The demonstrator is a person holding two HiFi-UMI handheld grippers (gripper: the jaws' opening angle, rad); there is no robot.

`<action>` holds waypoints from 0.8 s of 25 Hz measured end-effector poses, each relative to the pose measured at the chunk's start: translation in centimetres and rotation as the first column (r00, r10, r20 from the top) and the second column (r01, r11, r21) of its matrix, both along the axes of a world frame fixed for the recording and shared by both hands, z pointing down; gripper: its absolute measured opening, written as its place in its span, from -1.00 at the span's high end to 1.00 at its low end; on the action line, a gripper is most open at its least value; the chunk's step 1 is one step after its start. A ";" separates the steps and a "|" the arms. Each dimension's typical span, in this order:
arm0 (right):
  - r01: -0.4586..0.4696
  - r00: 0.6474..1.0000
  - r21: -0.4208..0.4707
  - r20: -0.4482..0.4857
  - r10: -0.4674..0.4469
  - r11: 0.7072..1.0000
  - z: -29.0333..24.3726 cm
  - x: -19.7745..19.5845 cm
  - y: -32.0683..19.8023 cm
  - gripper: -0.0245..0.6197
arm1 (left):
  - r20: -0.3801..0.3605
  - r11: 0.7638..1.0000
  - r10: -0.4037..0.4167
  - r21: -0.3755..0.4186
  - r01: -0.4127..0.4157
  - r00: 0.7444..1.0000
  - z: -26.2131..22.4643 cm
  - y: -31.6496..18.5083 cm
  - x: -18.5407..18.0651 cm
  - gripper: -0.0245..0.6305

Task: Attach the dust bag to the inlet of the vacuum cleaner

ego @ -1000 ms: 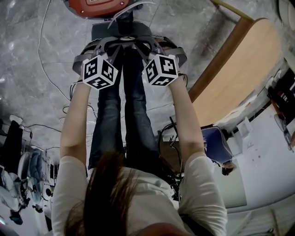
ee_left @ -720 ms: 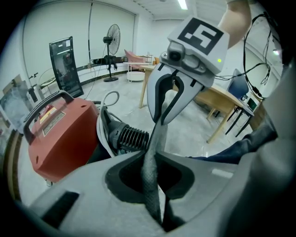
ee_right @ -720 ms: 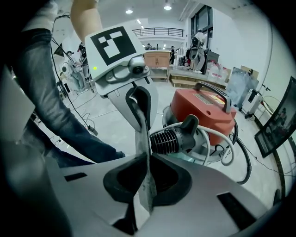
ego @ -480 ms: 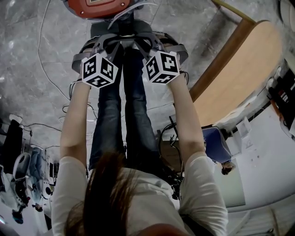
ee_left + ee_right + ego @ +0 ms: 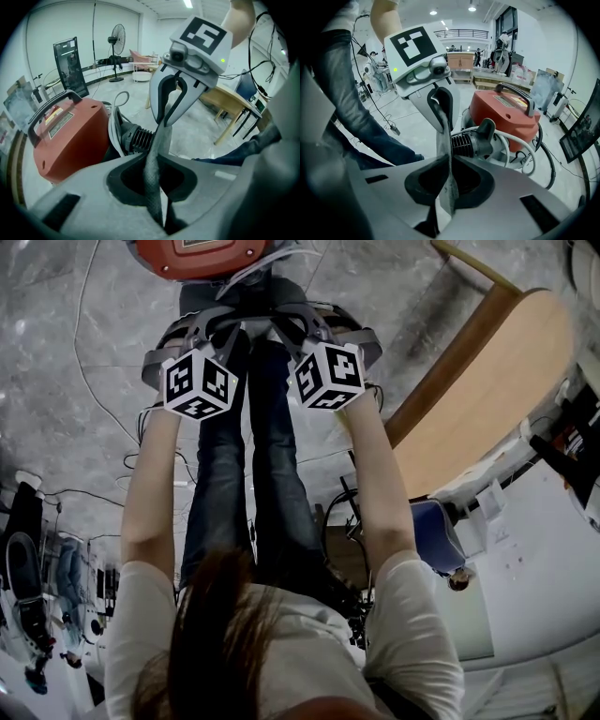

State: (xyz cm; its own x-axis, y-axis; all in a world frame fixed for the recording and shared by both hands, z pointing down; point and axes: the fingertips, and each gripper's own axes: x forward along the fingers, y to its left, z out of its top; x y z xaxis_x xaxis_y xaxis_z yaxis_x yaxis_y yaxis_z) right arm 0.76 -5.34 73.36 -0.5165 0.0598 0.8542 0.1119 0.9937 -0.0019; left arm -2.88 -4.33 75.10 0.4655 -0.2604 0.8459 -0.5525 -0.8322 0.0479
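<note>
Gripping the dust bag [image 5: 154,187] from both sides, the person stands over the vacuum [image 5: 65,136] with both arms stretched forward and down. The left gripper [image 5: 149,159] has its jaws closed tight on a fold of the grey woven fabric, which runs up out of them as a narrow strip. The right gripper [image 5: 446,158] is likewise clamped on the bag, with a thin edge of cloth pinched between its pads. Each gripper view shows the other gripper facing it close by, so the bag hangs taut between the two. The red vacuum sits on the marble floor [image 5: 84,352] just ahead of the person's feet, its handle on top and a white cord [image 5: 520,150] looped round its side. Its black ribbed inlet [image 5: 138,139] points toward the grippers. The bag is held just in front of the inlet, crossing its mouth in both gripper views. Whether cloth and inlet touch cannot be told. A wooden table [image 5: 487,390] stands to the person's right, and a fan [image 5: 117,37] stands far back in the room.
</note>
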 end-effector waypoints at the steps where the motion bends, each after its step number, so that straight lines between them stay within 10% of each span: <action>1: -0.007 1.000 -0.006 0.004 0.007 1.000 0.0 -0.1 0.0 0.83 | 0.012 1.000 0.008 0.000 -0.008 1.000 -0.1 -0.1 -0.1 0.80; 9: -0.117 0.993 -0.051 0.021 0.118 0.992 0.3 0.3 -0.9 0.82 | 0.064 0.995 0.094 0.014 -0.095 0.994 -0.6 -2.1 -0.1 0.76; 20: 0.085 0.995 0.026 -0.058 -0.083 0.996 0.1 -0.3 -2.1 0.81 | -0.045 0.988 -0.156 -0.027 0.155 0.987 -0.2 -1.3 -0.5 0.77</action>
